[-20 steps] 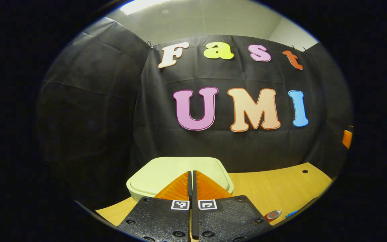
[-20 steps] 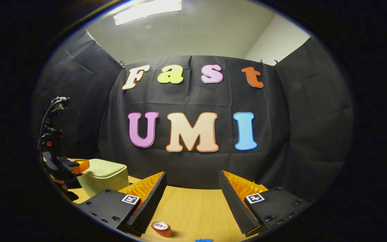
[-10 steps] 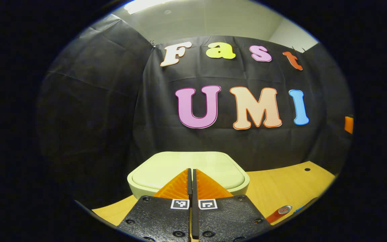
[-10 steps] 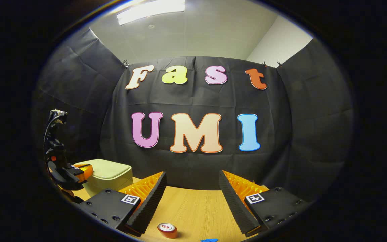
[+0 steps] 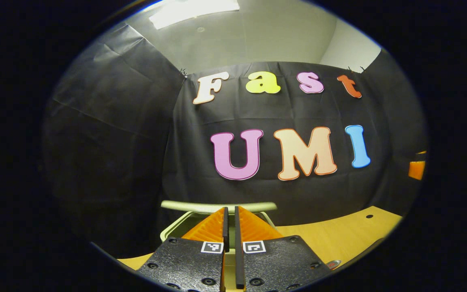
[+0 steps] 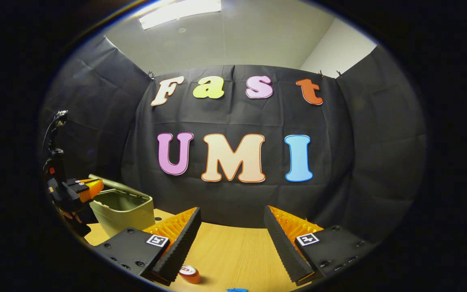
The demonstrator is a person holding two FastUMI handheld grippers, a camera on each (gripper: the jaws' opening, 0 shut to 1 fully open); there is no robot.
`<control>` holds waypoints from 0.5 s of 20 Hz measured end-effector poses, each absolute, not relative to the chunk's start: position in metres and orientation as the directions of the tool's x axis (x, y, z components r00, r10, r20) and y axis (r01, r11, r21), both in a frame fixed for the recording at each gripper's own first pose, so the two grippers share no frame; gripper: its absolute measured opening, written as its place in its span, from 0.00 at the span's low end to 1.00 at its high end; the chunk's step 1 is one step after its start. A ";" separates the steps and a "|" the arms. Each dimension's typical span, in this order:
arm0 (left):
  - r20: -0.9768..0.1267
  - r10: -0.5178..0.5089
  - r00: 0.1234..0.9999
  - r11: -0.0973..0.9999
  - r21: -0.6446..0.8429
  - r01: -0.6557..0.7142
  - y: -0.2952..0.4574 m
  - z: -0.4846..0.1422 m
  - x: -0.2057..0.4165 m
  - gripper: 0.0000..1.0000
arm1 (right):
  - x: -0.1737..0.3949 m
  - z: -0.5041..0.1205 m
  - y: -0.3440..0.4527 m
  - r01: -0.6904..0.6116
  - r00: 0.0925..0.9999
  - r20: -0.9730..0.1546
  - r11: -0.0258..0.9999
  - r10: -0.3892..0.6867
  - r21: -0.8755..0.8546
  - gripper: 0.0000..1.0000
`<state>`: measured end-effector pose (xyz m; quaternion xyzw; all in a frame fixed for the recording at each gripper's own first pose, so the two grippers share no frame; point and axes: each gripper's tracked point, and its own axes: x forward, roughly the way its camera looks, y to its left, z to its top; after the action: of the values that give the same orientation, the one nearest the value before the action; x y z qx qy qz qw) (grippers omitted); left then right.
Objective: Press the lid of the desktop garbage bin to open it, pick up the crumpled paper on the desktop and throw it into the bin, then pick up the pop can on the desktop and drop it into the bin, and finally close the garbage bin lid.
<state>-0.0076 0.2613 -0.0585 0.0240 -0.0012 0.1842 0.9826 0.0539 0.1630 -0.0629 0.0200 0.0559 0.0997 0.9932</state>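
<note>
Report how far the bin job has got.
Done: the bin stands open, its lid lifted. In hand: nothing; the left gripper hovers shut by the bin, the right gripper is open. Left: the paper, not identifiable here, the pop can on the table, and closing the lid.

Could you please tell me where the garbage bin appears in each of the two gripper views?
Left gripper view: garbage bin at bottom centre, behind the left gripper, lid raised.
Right gripper view: lower left, lid up.
Shared landmark: the wooden desktop under it.
</note>
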 end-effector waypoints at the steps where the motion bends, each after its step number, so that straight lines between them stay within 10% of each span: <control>1: 0.017 0.356 0.934 0.933 0.037 -0.357 0.254 -0.053 -0.009 0.03 | 0.055 -0.064 0.161 -0.203 0.972 -0.109 0.978 0.208 0.054 0.98; 3: 0.026 0.322 0.946 0.946 0.036 -0.323 0.230 -0.042 -0.008 0.07 | 0.056 -0.072 0.155 -0.230 0.964 -0.119 0.971 0.236 0.065 0.98; 6: 0.035 0.270 0.962 0.961 0.056 -0.272 0.190 -0.029 -0.011 0.66 | 0.055 -0.101 0.143 -0.263 0.945 -0.179 0.962 0.273 0.078 0.98; 10: 0.028 0.256 0.966 0.965 0.049 -0.257 0.157 -0.026 -0.015 0.78 | 0.054 -0.137 0.130 -0.294 0.919 -0.250 0.952 0.306 0.084 0.98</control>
<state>-0.0149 0.1569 -0.0264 0.0260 -0.0107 0.1293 0.9912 0.0544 0.1298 -0.1368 0.0223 0.1310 0.1531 0.9792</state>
